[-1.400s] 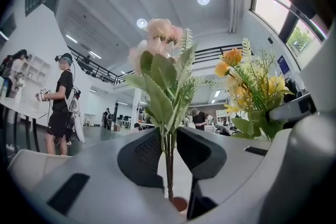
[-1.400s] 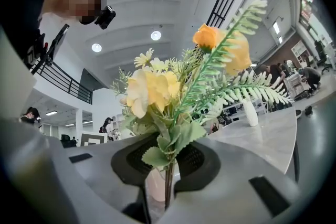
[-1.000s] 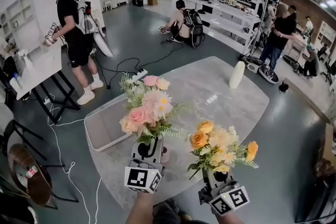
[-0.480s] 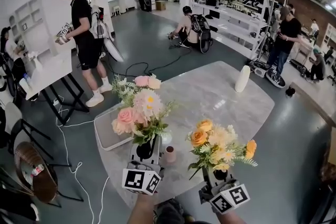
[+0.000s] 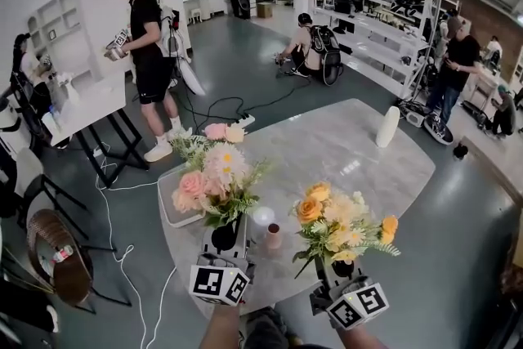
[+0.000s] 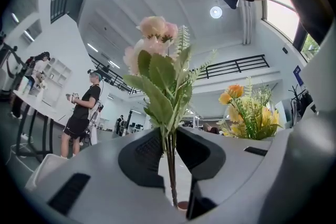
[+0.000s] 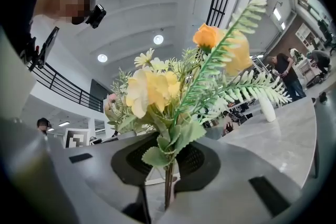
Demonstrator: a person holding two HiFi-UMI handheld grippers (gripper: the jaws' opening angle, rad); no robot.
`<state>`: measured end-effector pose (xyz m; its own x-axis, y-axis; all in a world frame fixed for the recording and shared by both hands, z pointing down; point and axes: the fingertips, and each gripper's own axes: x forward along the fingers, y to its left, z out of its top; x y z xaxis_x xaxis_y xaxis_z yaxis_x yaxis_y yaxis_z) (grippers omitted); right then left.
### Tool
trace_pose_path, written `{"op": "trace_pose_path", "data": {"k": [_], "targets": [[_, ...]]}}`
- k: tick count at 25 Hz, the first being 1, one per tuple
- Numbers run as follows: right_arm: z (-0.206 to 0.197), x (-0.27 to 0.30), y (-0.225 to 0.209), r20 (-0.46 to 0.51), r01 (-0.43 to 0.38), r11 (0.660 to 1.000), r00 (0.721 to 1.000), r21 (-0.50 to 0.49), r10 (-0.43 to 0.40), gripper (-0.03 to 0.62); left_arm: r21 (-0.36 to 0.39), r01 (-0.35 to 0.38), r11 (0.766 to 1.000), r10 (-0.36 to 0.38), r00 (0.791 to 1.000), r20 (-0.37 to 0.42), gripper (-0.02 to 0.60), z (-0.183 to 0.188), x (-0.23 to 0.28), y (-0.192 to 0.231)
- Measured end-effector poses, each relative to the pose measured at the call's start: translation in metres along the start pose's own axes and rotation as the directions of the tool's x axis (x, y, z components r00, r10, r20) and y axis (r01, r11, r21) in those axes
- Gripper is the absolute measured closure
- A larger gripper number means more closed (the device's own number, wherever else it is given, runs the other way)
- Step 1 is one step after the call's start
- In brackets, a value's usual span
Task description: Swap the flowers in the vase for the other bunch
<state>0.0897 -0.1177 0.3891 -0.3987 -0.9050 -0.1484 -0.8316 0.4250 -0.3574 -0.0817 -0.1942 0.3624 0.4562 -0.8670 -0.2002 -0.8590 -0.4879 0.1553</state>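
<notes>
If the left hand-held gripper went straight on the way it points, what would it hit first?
Probably the small brown vase, low just beyond the left hand-held gripper, though it might pass above it; depth is unclear.

Grey left gripper (image 5: pixel 225 235), right gripper (image 5: pixel 341 268) — black-and-white marker cubes (image 5: pixel 219 284)

Marble table (image 5: pixel 327 151); person in black (image 5: pixel 149 45)

- The left bunch of flowers (image 5: pixel 208 180) is held upright by its stems in the left hand-held gripper (image 5: pixel 227 238), above the near left part of the table (image 5: pixel 327 147).
- The right bunch of flowers (image 5: pixel 341 226) is held likewise in the right hand-held gripper (image 5: pixel 341 269), just beside the first.
- A small cup (image 5: pixel 273 235) is set on the table between the two grippers.
- A vase (image 5: pixel 387 127) is stood at the far right, well apart.
</notes>
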Motion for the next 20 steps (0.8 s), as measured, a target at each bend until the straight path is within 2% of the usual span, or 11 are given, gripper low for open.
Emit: {"op": "trace_pose_path", "data": {"k": [20], "targets": [[-0.003, 0.012, -0.001, -0.025, -0.053, 0.998, 0.998, 0.018, 0.053, 0.508, 0.013, -0.064, 0.998, 0.064, 0.998, 0.008, 0.500, 0.005, -0.010, 0.009]]}}
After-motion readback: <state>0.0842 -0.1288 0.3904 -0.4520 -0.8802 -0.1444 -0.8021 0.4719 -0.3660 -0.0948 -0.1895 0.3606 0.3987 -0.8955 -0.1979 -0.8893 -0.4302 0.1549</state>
